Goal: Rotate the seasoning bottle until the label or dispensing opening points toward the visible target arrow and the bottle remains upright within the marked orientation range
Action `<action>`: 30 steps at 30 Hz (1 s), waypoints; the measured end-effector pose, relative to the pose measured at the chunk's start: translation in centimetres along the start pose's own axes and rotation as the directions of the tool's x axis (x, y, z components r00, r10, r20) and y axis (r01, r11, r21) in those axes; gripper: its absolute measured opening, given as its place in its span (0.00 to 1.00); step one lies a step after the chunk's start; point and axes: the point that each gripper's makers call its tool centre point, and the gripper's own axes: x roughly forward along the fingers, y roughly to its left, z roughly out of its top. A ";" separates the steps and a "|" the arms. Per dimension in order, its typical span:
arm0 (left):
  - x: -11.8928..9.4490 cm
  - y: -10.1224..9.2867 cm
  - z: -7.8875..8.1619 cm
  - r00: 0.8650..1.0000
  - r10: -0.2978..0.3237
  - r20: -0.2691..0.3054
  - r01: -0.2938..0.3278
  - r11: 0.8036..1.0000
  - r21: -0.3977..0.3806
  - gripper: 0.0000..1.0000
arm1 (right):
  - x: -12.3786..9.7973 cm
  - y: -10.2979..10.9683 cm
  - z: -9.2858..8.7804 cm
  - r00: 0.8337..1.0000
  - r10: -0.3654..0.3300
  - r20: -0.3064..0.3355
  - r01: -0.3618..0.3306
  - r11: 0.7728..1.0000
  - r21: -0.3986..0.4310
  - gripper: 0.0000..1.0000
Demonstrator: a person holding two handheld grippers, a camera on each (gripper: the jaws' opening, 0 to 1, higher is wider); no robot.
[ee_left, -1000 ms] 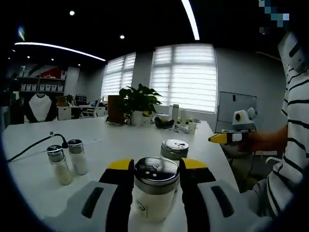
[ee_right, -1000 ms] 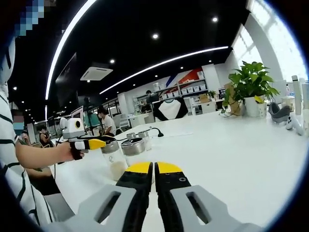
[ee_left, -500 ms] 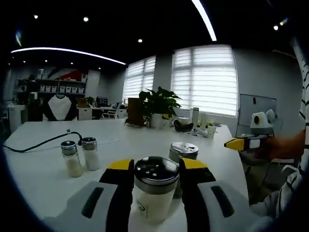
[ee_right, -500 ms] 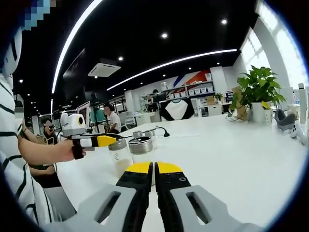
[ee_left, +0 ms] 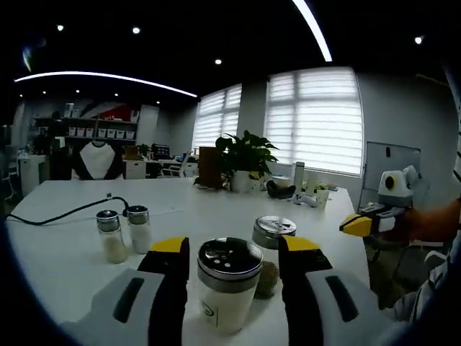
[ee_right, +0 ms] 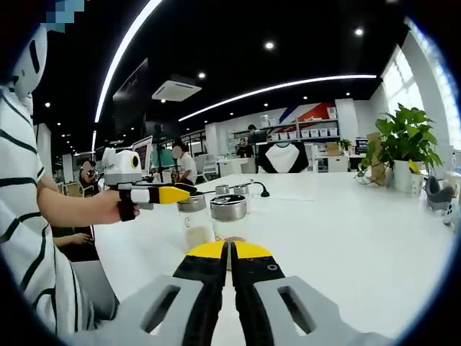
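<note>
The seasoning bottle [ee_left: 227, 292], white-filled with a perforated metal lid, stands upright on the white table [ee_left: 65, 267] in the left gripper view. My left gripper [ee_left: 234, 249] is open around it, with a thin gap between each yellow-tipped jaw and the lid. In the right gripper view the same bottle [ee_right: 194, 225] stands beneath the left gripper's yellow tip [ee_right: 171, 194], held by a person's hand. My right gripper [ee_right: 230, 250] is shut with nothing in it, low over the table, apart from the bottle.
A second metal-lidded jar [ee_left: 274, 232] stands just behind the bottle. Two small shakers [ee_left: 124, 234] and a black cable [ee_left: 57, 213] lie to the left. A potted plant [ee_left: 246, 160] and small items sit at the far edge. The right gripper's tip [ee_left: 360, 223] shows at the right.
The left gripper's jaws have spread away from the bottle's lid, which they were shut on before. Both cameras have shifted slightly. The right gripper stays shut.
</note>
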 end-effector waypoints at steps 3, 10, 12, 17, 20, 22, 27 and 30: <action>-0.5 0.1 0.1 0.999 -0.049 -0.021 0.050 0.999 0.020 0.52 | 0.2 -0.1 -0.2 1.000 0.008 -0.018 -0.008 1.000 -0.015 0.00; -1.7 1.0 0.1 0.993 -0.114 -0.024 0.113 0.993 -0.031 0.52 | 0.7 0.4 -0.4 0.999 0.035 -0.037 -0.036 0.999 -0.026 0.00; -1.7 1.0 0.0 0.993 -0.115 -0.039 0.115 0.993 0.002 0.53 | 0.8 0.6 -0.4 0.998 0.045 -0.040 -0.046 0.998 -0.031 0.00; -1.0 0.2 -0.5 0.986 -0.159 -0.051 0.159 0.987 -0.001 0.50 | 0.8 1.1 -0.5 0.997 0.064 -0.052 -0.067 0.997 -0.045 0.00; -0.4 0.1 -0.9 0.984 -0.171 -0.059 0.171 0.985 0.005 0.50 | 0.8 1.3 -0.5 0.997 0.066 -0.051 -0.068 0.997 -0.041 0.00; -0.1 -0.2 -1.2 0.981 -0.184 -0.066 0.184 0.983 0.002 0.49 | 0.8 1.4 -0.5 0.996 0.068 -0.050 -0.070 0.997 -0.037 0.00; 0.1 0.1 -1.8 0.982 -0.172 -0.082 0.174 0.985 0.017 0.41 | 0.7 1.6 -0.8 0.996 0.069 -0.054 -0.071 0.997 -0.034 0.00; 0.2 0.6 -1.9 0.983 -0.159 -0.092 0.161 0.987 0.006 0.39 | 0.7 1.4 -0.9 0.997 0.063 -0.052 -0.064 0.998 -0.019 0.00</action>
